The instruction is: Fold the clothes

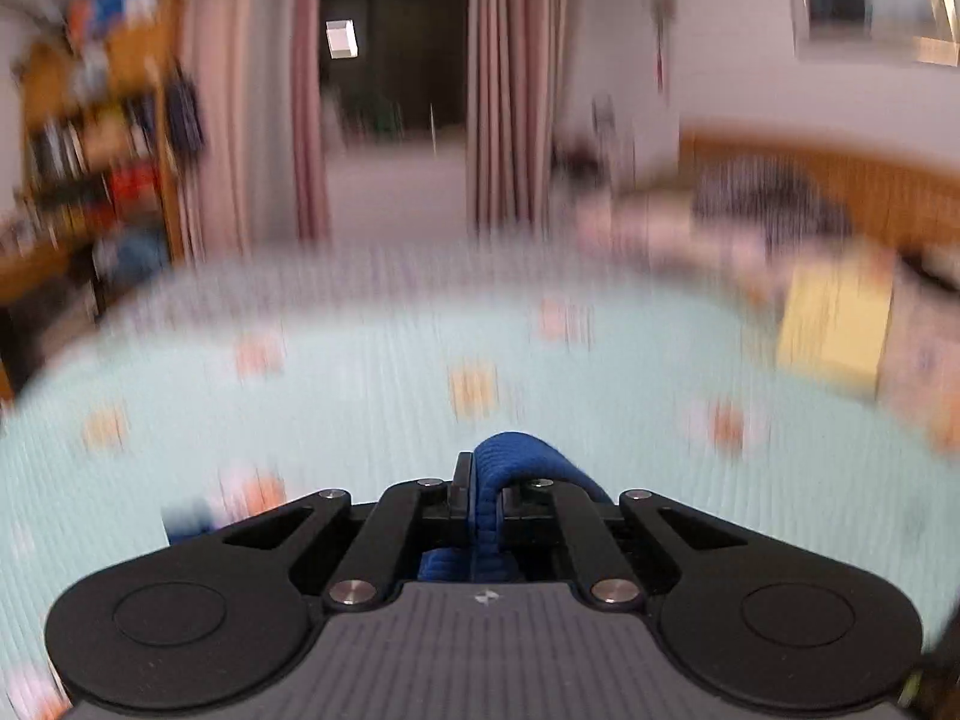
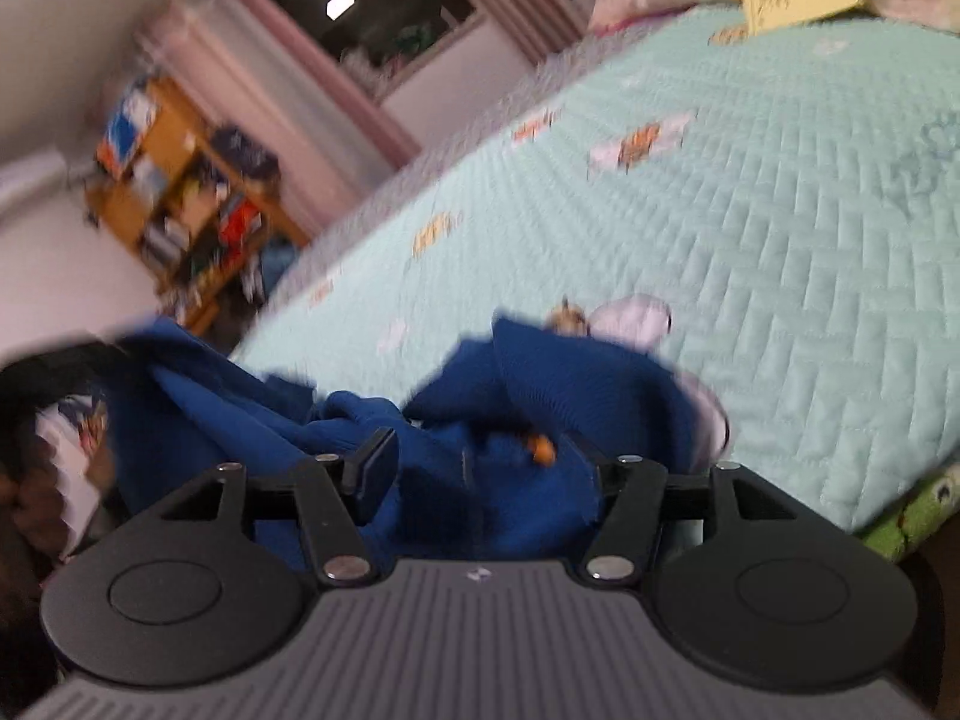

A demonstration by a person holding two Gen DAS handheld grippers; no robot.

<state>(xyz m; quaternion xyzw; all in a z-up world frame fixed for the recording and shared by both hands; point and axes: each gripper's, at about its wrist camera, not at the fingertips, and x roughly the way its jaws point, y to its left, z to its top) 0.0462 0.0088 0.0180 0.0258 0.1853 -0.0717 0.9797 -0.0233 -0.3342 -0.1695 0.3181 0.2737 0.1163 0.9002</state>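
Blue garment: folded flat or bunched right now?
Bunched. The blue garment lies in loose heaped folds on the bed's edge, and the left claw pinches a ridge of it.

I'm seeing one garment (image 2: 540,396), a deep blue ribbed knit. In the right wrist view it is lying bunched and crumpled, not flat, rising in loose folds and draping over the near edge of the bed. A small orange spot is showing in among its folds. In the left wrist view a thick rolled fold of the garment (image 1: 516,462) is standing up in an arch, pinched tight, with more blue cloth hanging below it.
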